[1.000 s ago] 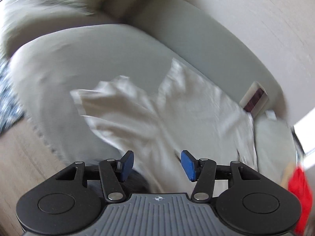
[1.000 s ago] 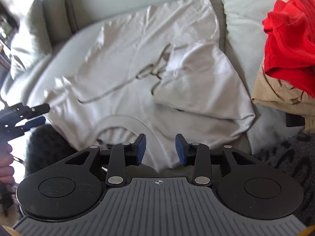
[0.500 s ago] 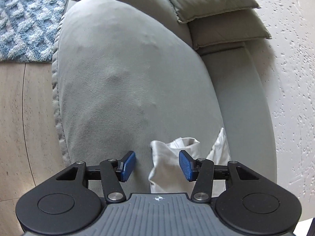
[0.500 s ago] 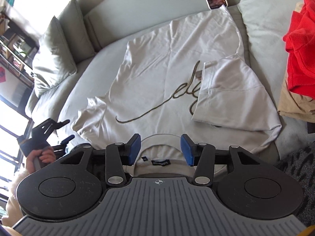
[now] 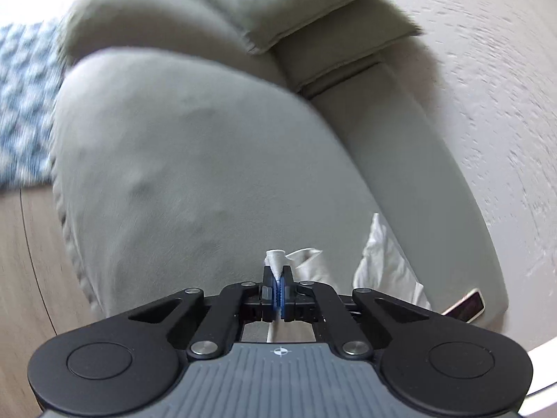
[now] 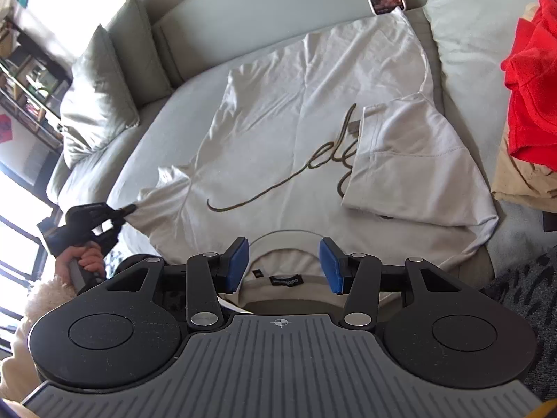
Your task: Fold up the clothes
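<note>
On sofa (image 6: 264,35), one white shirt (image 6: 296,132), left gripper (image 5: 279,291) pinching sleeve (image 6: 156,205), right gripper (image 6: 283,264) spread.

- A grey-green sofa (image 6: 115,174) fills the room's middle.
- Two matching cushions (image 6: 101,97) lean at the sofa's far left corner.
- A pale textured wall (image 5: 487,87) rises behind the sofa's backrest.
- Wood-look flooring (image 5: 31,278) runs beside the sofa's front edge, with a blue-and-white patterned rug (image 5: 24,104) beyond.
- Left of the sofa, bright daylight comes through windows (image 6: 17,209), beside dark shelving (image 6: 31,80).
</note>
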### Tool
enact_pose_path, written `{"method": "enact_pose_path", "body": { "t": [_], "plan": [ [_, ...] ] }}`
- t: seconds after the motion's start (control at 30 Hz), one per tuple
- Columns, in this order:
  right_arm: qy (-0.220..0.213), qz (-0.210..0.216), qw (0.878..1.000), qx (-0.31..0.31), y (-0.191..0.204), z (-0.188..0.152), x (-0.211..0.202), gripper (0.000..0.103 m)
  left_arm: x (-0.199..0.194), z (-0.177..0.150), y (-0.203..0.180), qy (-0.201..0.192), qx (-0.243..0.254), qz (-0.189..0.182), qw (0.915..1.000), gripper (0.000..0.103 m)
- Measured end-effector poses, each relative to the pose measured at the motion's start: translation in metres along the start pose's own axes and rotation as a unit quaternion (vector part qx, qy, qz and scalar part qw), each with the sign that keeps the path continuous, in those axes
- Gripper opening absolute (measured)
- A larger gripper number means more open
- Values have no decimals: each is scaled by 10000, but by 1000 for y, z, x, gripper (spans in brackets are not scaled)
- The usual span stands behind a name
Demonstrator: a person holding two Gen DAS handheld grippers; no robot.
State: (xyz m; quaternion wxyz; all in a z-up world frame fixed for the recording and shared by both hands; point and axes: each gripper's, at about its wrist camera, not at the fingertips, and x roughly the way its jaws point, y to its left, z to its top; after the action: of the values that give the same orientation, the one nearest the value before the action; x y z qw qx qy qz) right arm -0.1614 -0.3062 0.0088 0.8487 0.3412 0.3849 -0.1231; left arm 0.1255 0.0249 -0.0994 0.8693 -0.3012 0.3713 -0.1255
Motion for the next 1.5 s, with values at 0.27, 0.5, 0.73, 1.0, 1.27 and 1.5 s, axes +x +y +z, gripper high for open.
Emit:
{"method": "enact_pose_path", "body": {
  "t": [0.27,0.5,0.73,1.0,1.27,1.5],
  "plan": [
    [31,151,9999,5,-4,-4,0,52,-23,-63,-116,-475,3237,-383,9442,0],
    [-24,158,9996,232,-18,-8,-6,52,-4,-199,-162,481,5963,-200,8010,2],
    [-25,253,9989,402,-34,-8,-4,52,-15,-214,-148,824,5953,-106,7992,47],
    [46,358,9977,575,-49,-7,4,52,-28,-127,-104,388,3312,193,9426,52],
    [-42,306,9971,695,-54,-6,5,52,3,-99,-64,892,2191,242,9713,51],
    [-52,201,9973,700,-50,-8,2,52,15,-110,-72,1080,2678,198,9572,39]
  ]
}}
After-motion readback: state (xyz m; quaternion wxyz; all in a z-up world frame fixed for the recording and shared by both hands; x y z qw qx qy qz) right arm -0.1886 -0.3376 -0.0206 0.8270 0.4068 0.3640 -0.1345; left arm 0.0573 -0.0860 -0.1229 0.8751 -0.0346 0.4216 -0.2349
